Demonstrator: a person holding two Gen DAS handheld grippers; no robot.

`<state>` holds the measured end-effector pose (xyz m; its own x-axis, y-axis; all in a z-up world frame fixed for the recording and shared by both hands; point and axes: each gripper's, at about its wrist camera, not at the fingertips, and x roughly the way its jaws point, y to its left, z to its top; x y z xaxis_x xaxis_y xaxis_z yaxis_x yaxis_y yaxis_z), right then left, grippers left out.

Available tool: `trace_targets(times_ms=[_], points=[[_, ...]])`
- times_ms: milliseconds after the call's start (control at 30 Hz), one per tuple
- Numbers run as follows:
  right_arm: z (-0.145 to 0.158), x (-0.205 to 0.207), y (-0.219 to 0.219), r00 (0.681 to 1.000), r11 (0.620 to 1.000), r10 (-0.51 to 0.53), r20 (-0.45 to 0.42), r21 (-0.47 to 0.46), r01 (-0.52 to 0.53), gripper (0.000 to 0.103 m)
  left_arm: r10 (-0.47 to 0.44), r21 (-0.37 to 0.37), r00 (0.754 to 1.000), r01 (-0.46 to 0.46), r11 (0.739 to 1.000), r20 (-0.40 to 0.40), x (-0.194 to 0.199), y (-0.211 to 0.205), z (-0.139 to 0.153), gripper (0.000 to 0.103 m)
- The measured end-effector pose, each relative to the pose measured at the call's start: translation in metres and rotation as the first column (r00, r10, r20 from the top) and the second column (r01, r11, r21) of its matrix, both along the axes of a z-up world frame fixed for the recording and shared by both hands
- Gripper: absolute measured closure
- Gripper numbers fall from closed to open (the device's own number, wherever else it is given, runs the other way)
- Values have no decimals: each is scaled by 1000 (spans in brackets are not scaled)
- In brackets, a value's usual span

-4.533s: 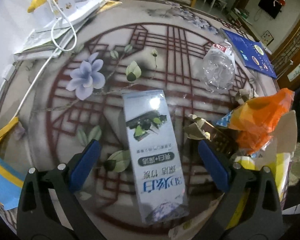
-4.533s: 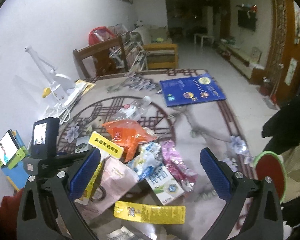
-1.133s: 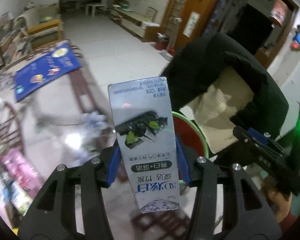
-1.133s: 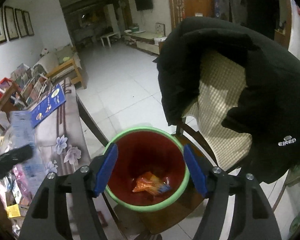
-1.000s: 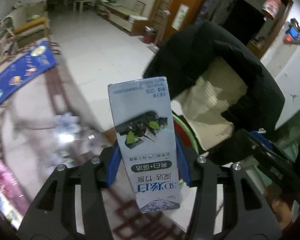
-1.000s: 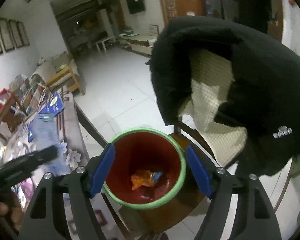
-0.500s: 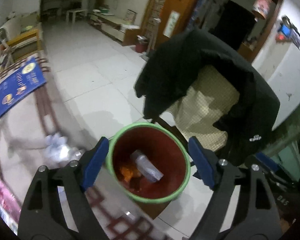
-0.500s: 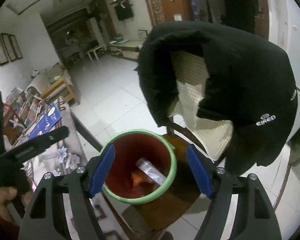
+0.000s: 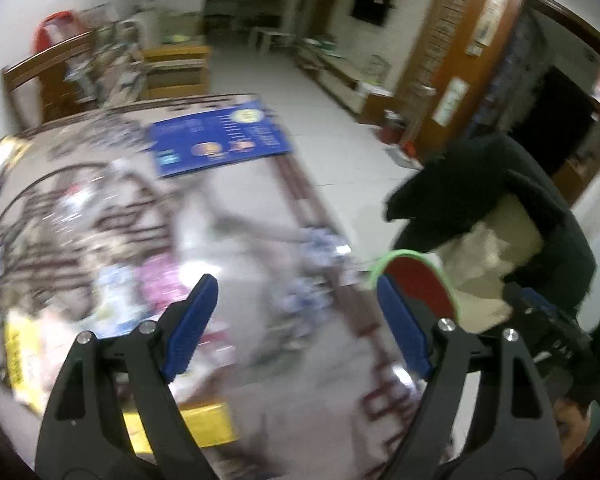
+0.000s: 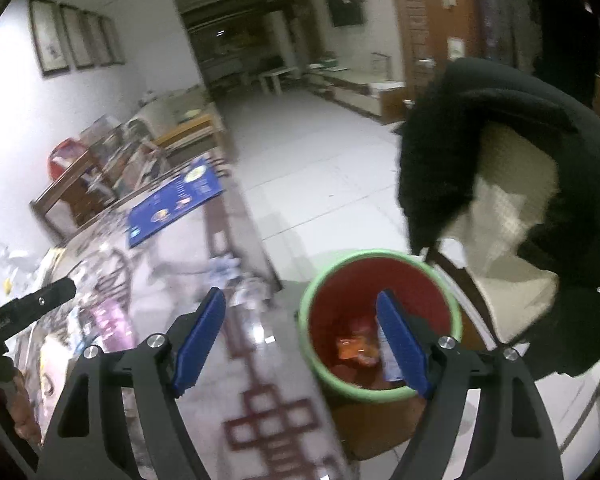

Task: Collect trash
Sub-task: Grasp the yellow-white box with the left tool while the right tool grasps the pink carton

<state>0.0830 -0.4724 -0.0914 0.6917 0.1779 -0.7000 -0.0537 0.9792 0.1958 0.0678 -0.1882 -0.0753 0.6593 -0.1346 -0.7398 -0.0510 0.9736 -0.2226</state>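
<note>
My left gripper (image 9: 296,332) is open and empty, over the table's right part, which shows blurred. Trash lies on the table: a pink wrapper (image 9: 160,276), a yellow packet (image 9: 204,426) and a yellow-edged bag (image 9: 18,352). The red bin with a green rim (image 10: 380,316) stands on a chair beside the table; it holds an orange wrapper (image 10: 354,348) and a pale carton (image 10: 388,360). My right gripper (image 10: 302,340) is open and empty, above the bin's left rim and the table edge. The bin's rim also shows in the left wrist view (image 9: 420,280).
A black jacket (image 10: 500,140) hangs over the chair back behind the bin. A blue booklet (image 9: 220,144) lies at the table's far end. The table edge (image 10: 260,240) runs past the bin. White tiled floor (image 10: 320,168) lies beyond. Wooden furniture (image 9: 52,76) stands at the back left.
My left gripper let the grey carton go into the bin, then swung left from the bin to over the table. My right gripper shifted slightly left and stays open.
</note>
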Motion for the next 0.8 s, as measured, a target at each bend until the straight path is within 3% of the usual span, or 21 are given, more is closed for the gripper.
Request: trace_targets(times_ms=[167, 300, 433, 567, 800], points=[[0, -7, 54, 995, 995, 99, -15, 24, -99, 27, 142, 40, 989, -141, 989, -28, -29, 77, -7, 24], [0, -20, 108, 981, 980, 191, -32, 55, -190, 27, 279, 76, 956, -273, 959, -88, -56, 158, -27, 24], [-6, -34, 157, 965, 966, 256, -58, 61, -253, 27, 354, 78, 915, -345, 935, -192, -74, 217, -59, 24], [-10, -46, 199, 949, 952, 305, -76, 63, -301, 27, 316, 100, 910, -299, 949, -269, -77, 243, -91, 24], [-20, -57, 260, 925, 932, 358, -129, 108, -346, 26, 184, -31, 925, -206, 978, -332, -59, 261, -128, 24]])
